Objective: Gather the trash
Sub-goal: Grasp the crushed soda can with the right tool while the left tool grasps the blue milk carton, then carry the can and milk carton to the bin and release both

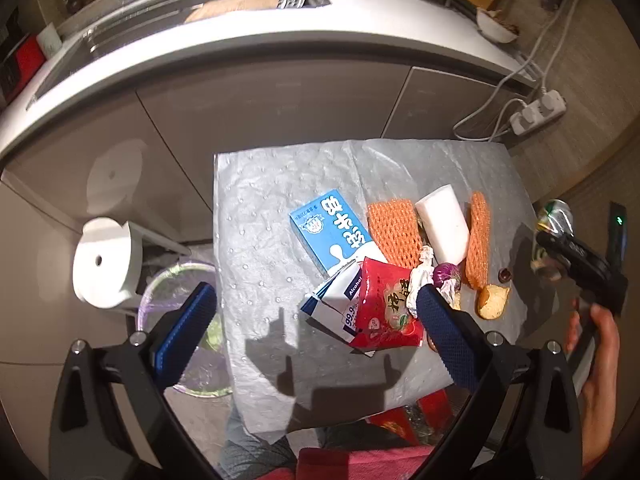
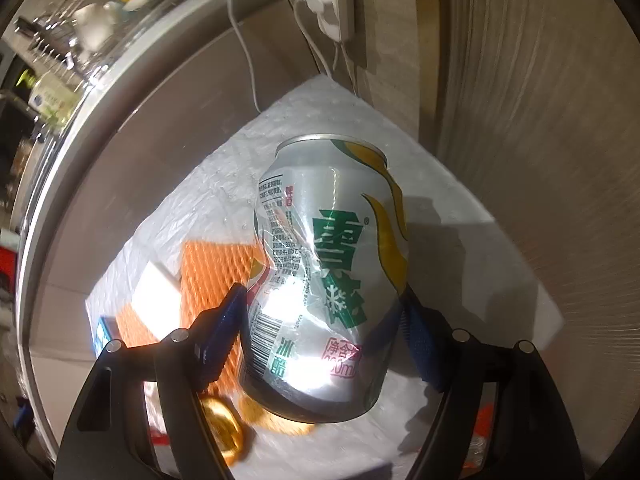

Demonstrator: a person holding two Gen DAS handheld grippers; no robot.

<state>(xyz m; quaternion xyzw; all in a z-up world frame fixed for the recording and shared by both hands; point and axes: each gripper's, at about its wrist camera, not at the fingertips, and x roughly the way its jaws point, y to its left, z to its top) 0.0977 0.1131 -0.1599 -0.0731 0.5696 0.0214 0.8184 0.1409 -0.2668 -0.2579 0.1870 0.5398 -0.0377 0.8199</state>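
At far left, a round bin lined with a translucent purple bag is standing on the floor just beside the surface, its white lid tipped up; judged, it is being kept open to receive the trash.

The left tool is hanging over the near edge of the grey dimpled plastic sheet covering the surface, its blue-padded fingers standing wide apart with nothing between them. Its right finger is lying in front of a crumpled white wrapper, so contact cannot be told. Below it, a blue-and-white milk carton, a white wipes pack and a red snack packet are lying overlapped, probably the next pick.

Further right, orange foam fruit netting, a white foam block, a purple scrap and a bread piece are resting on the sheet.

At far right, the right tool is clamping a dented silver drink can with green lettering low on its body, both pads pressing its sides. The can is riding clear above the sheet, gripped across its crushed waist, judged for secure carrying to the bin.
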